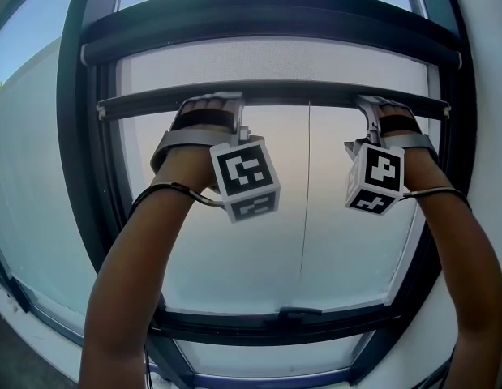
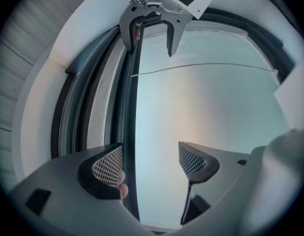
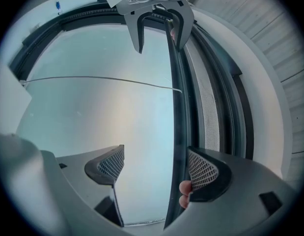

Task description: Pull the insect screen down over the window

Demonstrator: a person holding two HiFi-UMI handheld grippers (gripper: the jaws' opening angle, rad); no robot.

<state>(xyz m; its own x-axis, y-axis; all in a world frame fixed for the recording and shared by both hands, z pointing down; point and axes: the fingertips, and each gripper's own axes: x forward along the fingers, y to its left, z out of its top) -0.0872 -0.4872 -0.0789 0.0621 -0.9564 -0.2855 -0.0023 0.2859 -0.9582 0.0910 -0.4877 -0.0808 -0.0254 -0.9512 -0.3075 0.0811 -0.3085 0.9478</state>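
Where the screen sits: since its dark pull bar [image 1: 307, 93] hangs high in the window frame [image 1: 79, 177], only a short band of mesh [image 1: 267, 61] shows below the roller box [image 1: 271, 23]. Most of the glass [image 1: 259, 233] is uncovered, so we judge the pull barely begun.
Left gripper [image 2: 151, 163]: jaws spread wide, clamping nothing. The bar runs along the inside of one pad while the other stands off in front of the glass. We read this as a hook, not a pinch, because a downward drag needs only a jaw over the bar's top edge.
Right gripper [image 3: 156, 167]: the same, mirrored. Jaws are apart, the bar lies against the pad on the frame side, and fingertips [image 3: 185, 193] show just beside it.
Why two holds: we see one gripper near each end of the bar, which should keep it level and stop the mesh skewing.
Materials: bar and frame look rigid, smooth and dark, likely metal; the mesh is fine, pale grey and limp; the pads carry a grid pattern.
Cord [image 1: 306, 185]: a thin line runs down the middle of the pane from the bar, untouched.
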